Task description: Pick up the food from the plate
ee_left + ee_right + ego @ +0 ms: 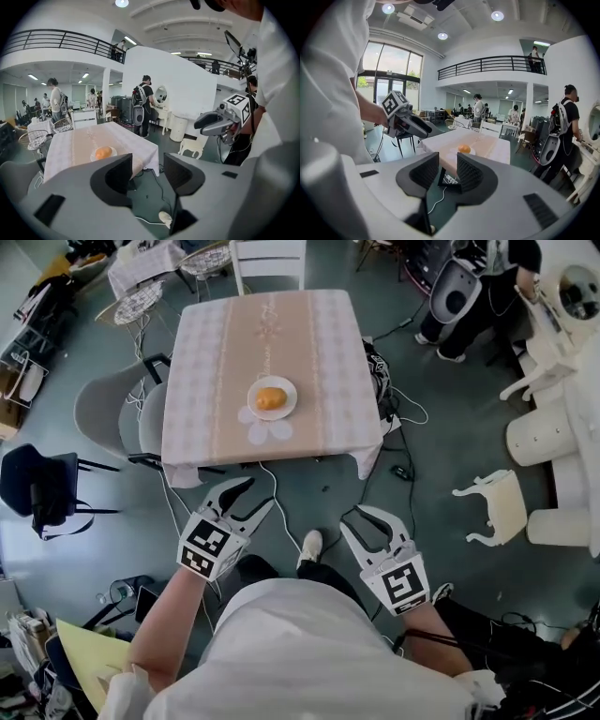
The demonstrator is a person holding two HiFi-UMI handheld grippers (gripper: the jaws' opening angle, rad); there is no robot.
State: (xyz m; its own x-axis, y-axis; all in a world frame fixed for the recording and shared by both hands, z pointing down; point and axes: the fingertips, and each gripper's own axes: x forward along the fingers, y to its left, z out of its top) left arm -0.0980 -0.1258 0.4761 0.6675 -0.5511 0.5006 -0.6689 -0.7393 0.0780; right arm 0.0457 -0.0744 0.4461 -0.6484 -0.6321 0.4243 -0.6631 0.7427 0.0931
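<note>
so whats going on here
A person stands a little back from the table, a two-jaw gripper in each hand. The left gripper and right gripper are both open and empty, held over the floor short of the table. The orange food sits untouched on the white plate.

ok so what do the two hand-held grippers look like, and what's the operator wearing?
The left hand-held gripper and right hand-held gripper are light grey plastic, each with two curved tapering jaws, dark ribbed pads and a cube with black-and-white square markers. No cable shows. The person wears a white short-sleeved shirt, dark trousers, a white shoe.
</note>
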